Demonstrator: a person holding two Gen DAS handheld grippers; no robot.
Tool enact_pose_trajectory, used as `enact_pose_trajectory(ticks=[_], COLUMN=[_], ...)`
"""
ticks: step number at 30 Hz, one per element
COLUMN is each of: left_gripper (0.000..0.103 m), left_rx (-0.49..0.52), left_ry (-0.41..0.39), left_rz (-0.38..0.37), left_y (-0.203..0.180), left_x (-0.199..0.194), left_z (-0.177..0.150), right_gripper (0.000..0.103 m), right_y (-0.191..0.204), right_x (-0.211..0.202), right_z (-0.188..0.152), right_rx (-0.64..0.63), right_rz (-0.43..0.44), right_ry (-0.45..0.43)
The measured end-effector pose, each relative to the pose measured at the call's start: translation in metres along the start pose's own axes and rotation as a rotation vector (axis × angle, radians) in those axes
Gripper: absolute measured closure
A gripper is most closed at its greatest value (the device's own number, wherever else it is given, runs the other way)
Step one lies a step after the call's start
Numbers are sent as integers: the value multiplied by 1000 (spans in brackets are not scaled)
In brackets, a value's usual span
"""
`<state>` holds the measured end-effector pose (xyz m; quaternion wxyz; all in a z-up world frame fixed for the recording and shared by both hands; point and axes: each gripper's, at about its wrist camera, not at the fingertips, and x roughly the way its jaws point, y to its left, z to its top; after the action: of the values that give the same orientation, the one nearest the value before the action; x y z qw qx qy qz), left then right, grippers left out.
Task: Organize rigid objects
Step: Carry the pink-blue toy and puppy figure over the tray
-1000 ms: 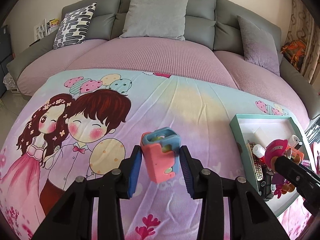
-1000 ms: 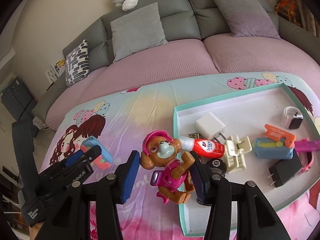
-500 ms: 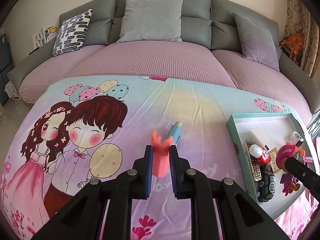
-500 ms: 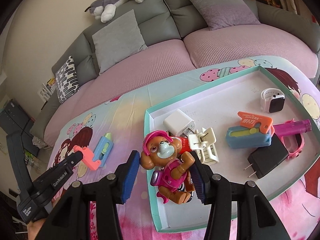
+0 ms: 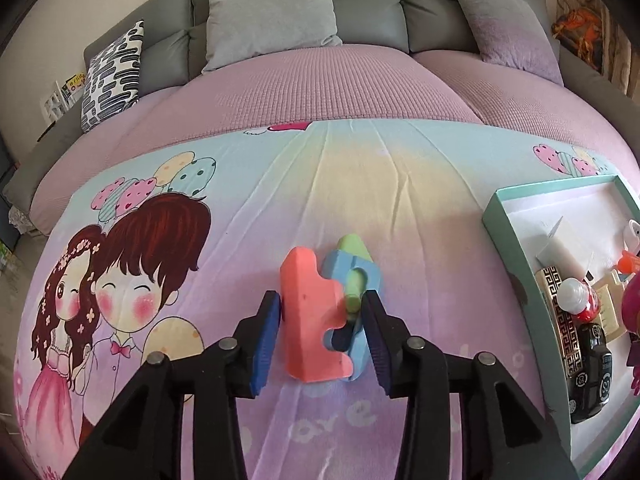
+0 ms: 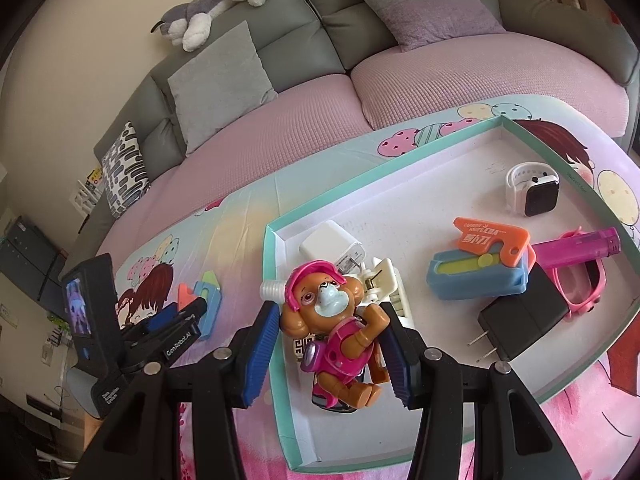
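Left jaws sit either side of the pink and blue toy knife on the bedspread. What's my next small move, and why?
Probably close the left gripper on the toy knife. Its jaws have just been opening, the toy lies flat on the bedspread between them, and it is outside the tray where the other items sit.

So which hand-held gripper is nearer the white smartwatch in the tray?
Right. The right hand-held gripper hangs over the tray's near end; the left hand-held gripper is outside it, far from the smartwatch.
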<state>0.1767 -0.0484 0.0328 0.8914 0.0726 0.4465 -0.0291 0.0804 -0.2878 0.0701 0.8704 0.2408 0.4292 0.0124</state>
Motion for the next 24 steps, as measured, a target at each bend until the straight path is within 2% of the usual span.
enact_pose_trajectory(ticks=[3,5,7,9,14,24], left_gripper=[56,40,39,39,38,42], left_rx=[36,83,132,142,96,77], left_ry=[-17,14,48,21,17,1], left_rz=[1,0,25,41,22,-8], left_y=[-5,-12,-21,-24,-19,-22], left_x=[2,8,16,16,19,9], left_z=[5,5,0,-3,1,-6], right_gripper=[50,50,50,50,50,50], right_y=[-2,-3,-3,-3,-4,-6], right_x=[0,1,1,0,1,1], right_z=[1,1,1,1,2,4], right_rx=[5,6,7,6,7,9], right_rz=[6,6,8,10,11,12], right_ry=[2,2,2,3,5,10])
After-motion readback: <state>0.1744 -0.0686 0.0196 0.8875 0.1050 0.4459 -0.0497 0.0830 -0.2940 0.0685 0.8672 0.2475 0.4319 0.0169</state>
